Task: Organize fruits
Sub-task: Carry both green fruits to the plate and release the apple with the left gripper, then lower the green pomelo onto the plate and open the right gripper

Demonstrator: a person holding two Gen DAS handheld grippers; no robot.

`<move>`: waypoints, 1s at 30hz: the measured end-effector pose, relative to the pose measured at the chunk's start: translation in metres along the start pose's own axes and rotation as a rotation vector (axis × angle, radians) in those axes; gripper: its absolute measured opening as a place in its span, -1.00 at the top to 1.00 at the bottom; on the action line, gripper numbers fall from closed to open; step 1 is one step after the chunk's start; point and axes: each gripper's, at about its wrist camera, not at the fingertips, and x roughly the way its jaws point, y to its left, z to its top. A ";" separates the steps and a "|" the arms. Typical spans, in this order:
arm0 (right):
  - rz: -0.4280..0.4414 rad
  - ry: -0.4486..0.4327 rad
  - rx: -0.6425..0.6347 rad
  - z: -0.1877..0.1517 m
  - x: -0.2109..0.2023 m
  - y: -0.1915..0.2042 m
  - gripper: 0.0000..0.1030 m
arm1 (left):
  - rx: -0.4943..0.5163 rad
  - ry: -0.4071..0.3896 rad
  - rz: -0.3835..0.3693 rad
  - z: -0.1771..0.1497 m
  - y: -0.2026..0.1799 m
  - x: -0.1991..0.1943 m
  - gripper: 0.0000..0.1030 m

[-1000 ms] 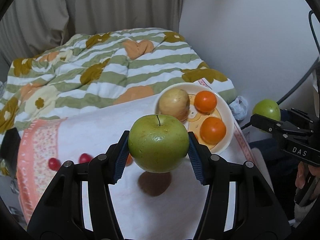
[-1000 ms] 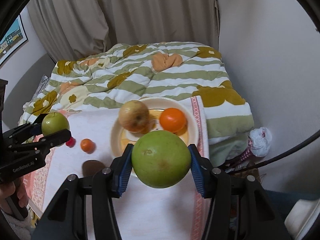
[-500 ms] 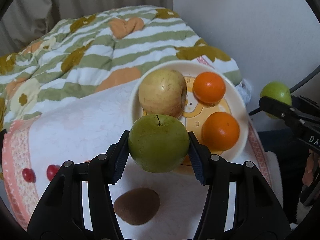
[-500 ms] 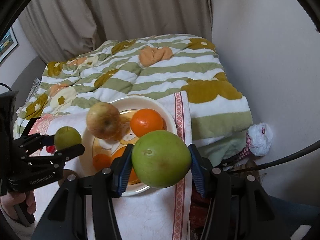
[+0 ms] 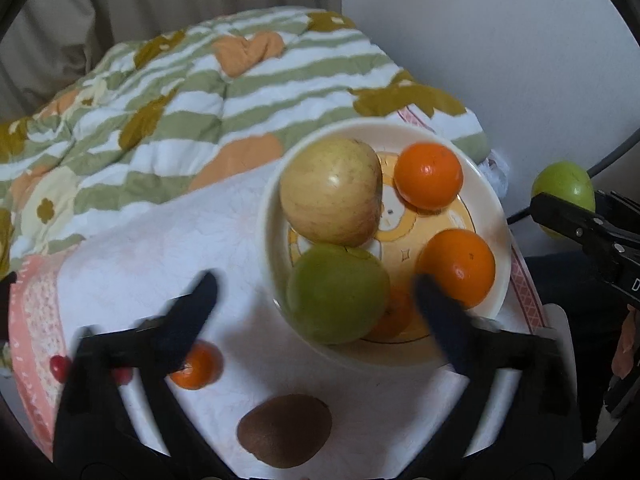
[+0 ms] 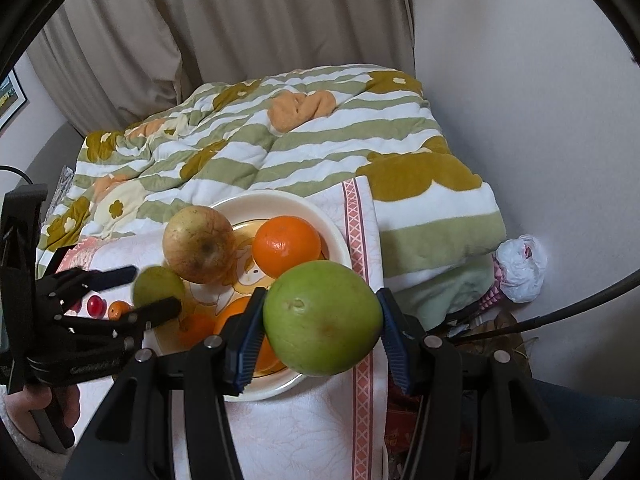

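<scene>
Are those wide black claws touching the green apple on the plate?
Apart. In the left wrist view the left gripper has just been opening; its fingers stand clear of the green apple on both sides.

Home bedroom: quilted bedspread (image 6: 280,148), drawn curtains (image 6: 240,32).

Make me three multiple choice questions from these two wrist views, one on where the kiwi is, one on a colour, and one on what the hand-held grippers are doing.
1. Where is the kiwi?
A. in the plate
B. on the white cloth, outside the plate
C. in a hand-held gripper

2. What colour is the fruit in the right hand-held gripper?
A. green
B. orange
C. red

3. How is the left hand-held gripper?
A. shut on a mandarin
B. shut on the kiwi
C. open

Answers:
1 B, it lies on the white cloth below the plate rim.
2 A, the green fruit sits between the blue pads.
3 C, its jaws have just been opening and stand clear of the green apple on the plate.
</scene>
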 end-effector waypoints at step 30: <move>0.036 0.047 -0.067 0.009 0.027 0.008 0.04 | -0.150 -0.005 0.130 -0.041 0.034 -0.078 -1.00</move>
